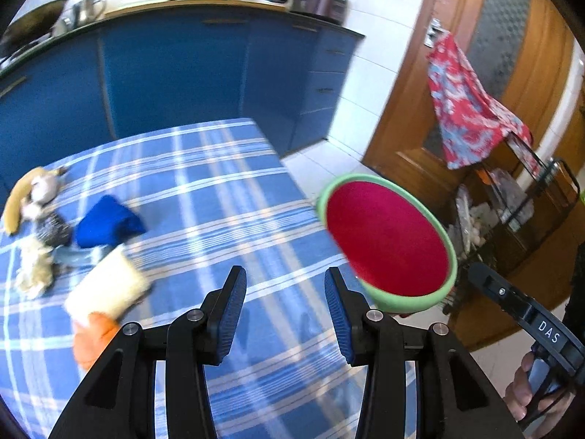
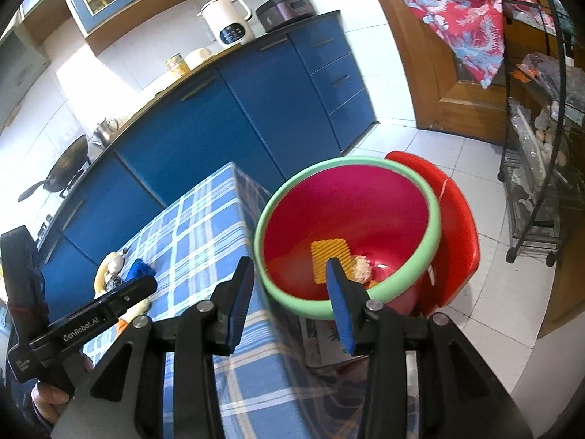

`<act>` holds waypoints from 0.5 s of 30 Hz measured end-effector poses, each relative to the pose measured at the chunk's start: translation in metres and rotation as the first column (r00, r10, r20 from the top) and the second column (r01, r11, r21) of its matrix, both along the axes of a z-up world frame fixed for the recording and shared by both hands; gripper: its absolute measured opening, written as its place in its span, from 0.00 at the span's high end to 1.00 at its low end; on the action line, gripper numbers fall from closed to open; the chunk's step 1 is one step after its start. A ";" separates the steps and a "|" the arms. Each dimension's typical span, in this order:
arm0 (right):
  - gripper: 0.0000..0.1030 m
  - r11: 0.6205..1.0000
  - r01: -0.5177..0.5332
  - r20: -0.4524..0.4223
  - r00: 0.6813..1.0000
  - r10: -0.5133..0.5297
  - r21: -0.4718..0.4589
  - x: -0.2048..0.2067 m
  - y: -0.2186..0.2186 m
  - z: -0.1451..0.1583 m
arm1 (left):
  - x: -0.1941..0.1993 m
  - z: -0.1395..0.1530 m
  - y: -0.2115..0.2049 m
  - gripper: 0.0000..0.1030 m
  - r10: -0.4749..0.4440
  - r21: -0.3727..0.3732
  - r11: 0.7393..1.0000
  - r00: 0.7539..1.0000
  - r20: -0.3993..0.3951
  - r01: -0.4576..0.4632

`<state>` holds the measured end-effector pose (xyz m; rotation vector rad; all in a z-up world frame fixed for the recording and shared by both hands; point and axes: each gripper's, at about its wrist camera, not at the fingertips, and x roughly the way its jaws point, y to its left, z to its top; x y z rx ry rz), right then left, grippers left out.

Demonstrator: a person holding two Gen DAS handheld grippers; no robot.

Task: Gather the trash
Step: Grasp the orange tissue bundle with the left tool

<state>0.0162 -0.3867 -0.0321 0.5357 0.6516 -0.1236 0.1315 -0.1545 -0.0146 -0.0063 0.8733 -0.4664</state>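
Observation:
My left gripper hangs open and empty over the blue plaid tablecloth. Trash lies on the cloth to its left: a banana peel, a crumpled blue piece, a pale paper cup and an orange scrap. A red bin with a green rim stands off the table's right edge, holding a yellow ridged piece and a pale crumb. My right gripper is open over the bin's near rim, with nothing pressed between its pads.
The bin rests on a red plastic stool. Blue kitchen cabinets run behind the table. A wire rack and a wooden door with a red patterned cloth stand to the right. White floor tiles lie around the stool.

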 end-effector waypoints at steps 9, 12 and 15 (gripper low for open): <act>0.58 0.998 -0.056 -0.018 0.998 0.056 -0.009 0.001 0.030 -0.002 | -0.002 -0.009 0.054 0.56 0.150 0.011 0.989 0.988 -0.023 -0.150; 0.57 0.997 -0.071 -0.027 0.997 0.071 -0.009 0.001 0.039 -0.004 | -0.005 -0.014 0.068 0.56 0.187 0.034 0.982 0.982 -0.024 -0.186; 0.55 0.996 -0.083 -0.031 0.996 0.083 -0.009 0.000 0.046 -0.005 | -0.006 -0.023 0.079 0.56 0.236 0.083 0.969 0.972 -0.018 -0.234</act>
